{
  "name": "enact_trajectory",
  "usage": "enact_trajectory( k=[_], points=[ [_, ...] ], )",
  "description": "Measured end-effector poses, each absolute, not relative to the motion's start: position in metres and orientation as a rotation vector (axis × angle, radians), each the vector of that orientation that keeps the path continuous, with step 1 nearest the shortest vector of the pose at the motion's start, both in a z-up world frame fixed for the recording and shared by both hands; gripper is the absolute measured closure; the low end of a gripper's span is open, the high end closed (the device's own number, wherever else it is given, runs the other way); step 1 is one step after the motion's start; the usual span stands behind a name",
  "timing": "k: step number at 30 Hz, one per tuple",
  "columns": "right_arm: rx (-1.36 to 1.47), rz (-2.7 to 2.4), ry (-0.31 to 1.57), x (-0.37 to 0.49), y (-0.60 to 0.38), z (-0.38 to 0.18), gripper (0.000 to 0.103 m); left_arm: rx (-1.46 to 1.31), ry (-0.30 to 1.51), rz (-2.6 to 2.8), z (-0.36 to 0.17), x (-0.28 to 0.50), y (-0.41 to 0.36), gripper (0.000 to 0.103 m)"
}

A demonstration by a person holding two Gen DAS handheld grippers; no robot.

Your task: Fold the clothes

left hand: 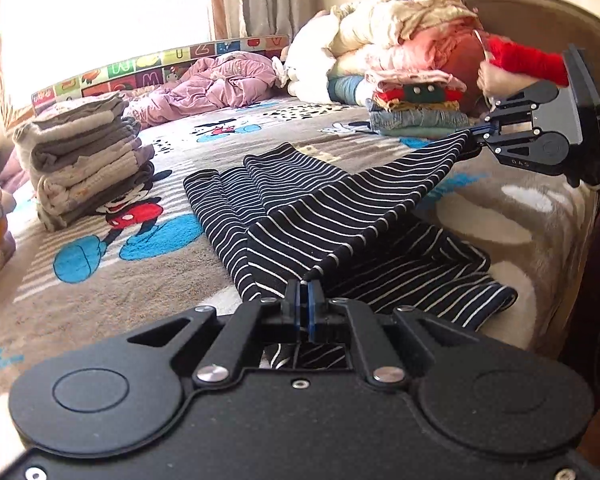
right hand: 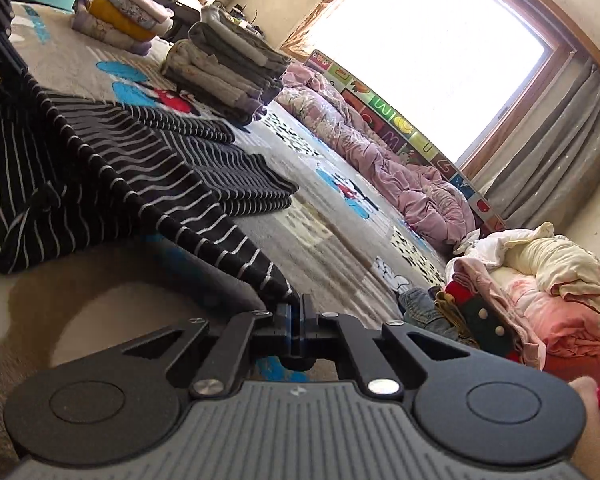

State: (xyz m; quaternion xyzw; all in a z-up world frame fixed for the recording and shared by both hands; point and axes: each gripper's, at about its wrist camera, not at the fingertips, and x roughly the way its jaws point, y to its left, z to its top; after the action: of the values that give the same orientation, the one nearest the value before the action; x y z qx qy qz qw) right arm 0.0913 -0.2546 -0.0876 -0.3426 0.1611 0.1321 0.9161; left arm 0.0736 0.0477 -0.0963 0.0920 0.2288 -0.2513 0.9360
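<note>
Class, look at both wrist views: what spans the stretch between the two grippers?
A taut hem of the striped garment runs from the left gripper to the right gripper, both shut on it. The left wrist view shows it best.

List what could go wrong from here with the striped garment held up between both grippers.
1. The left gripper and right gripper each pinch only a thin edge of the striped garment; the taut hem could slip out of either.
2. The far folded part lies loose on the blanket, so a pull may drag it open.
3. The grey stack of folded clothes sits close by; a wide swing could topple it.
</note>
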Motion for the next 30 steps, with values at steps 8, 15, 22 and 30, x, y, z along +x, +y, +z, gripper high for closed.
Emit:
enact_trajectory(
  k=[8,15,22,30],
  points=[
    [-0.780,0.318,0.326,0.130,-0.231,-0.010,0.100,-0.069,0.520,-0.546,-0.099,0.086,0.073,0.100],
    [-1.045,0.439,0.420,0.200,-0.171,0.021,0.100,-0.129,0.588,-0.596,-0.111,0.090,0.077,0.100],
    [-1.196,0.523,0.519,0.266,-0.109,0.012,0.100,-0.271,0.630,-0.644,-0.124,0.102,0.093,0.100],
    [-1.252,0.566,0.588,0.321,-0.058,-0.017,0.100,-0.520,0.662,-0.683,-0.134,0.118,0.116,0.100]
  ],
)
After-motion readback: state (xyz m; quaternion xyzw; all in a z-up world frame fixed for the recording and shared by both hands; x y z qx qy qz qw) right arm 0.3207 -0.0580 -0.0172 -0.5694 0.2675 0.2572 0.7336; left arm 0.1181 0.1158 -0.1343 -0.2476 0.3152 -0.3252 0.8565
